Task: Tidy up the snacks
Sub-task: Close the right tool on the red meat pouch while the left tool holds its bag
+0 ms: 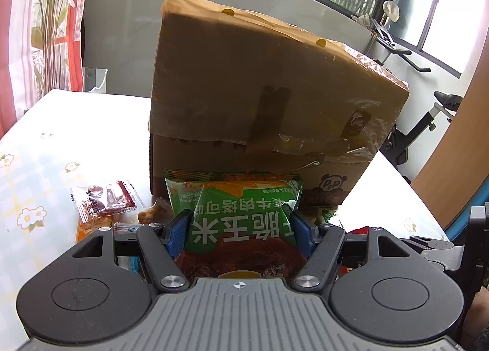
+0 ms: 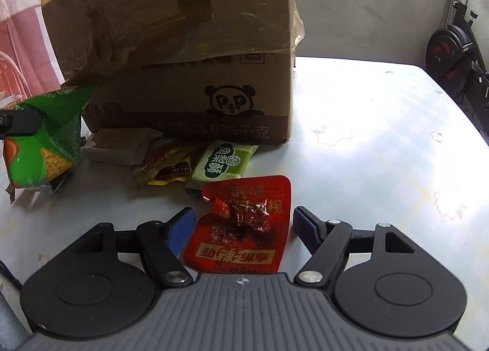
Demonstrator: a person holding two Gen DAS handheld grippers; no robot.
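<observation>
Lying between the right jaws: the red pouch (image 2: 241, 228) rests flat on the desk (image 2: 366, 143), straight ahead of the right gripper (image 2: 244, 222), its long axis running along the fingers
Gap at the pouch: the blue pad on the left stands just beside its edge, the one on the right stands clearly apart; no pinch yet
Right jaws: spread, straddling the red pouch without pressing it
Nearer hand: the right one, by my reading; the left is already occupied
Left jaws: the left gripper (image 1: 241, 225) pinches the green snack bag (image 1: 241, 219) from both sides, held off the desk in front of the cardboard box (image 1: 269, 85)
Red pouch material: glossy, thin film, rounded corners, lumpy dark contents bulging through a clear window; likely to slip or crumple under a squeeze
Green bag: puffy, crinkled foil with printed lettering
Heap at the box foot: a pale green packet (image 2: 224, 163), a brown-and-yellow wrapper (image 2: 165, 167) and a flat beige pack (image 2: 122, 144), touching and overlapping
Far left: a small clear sachet (image 1: 105, 198) lies alone
Desk cover: smooth, pale, flower-printed
</observation>
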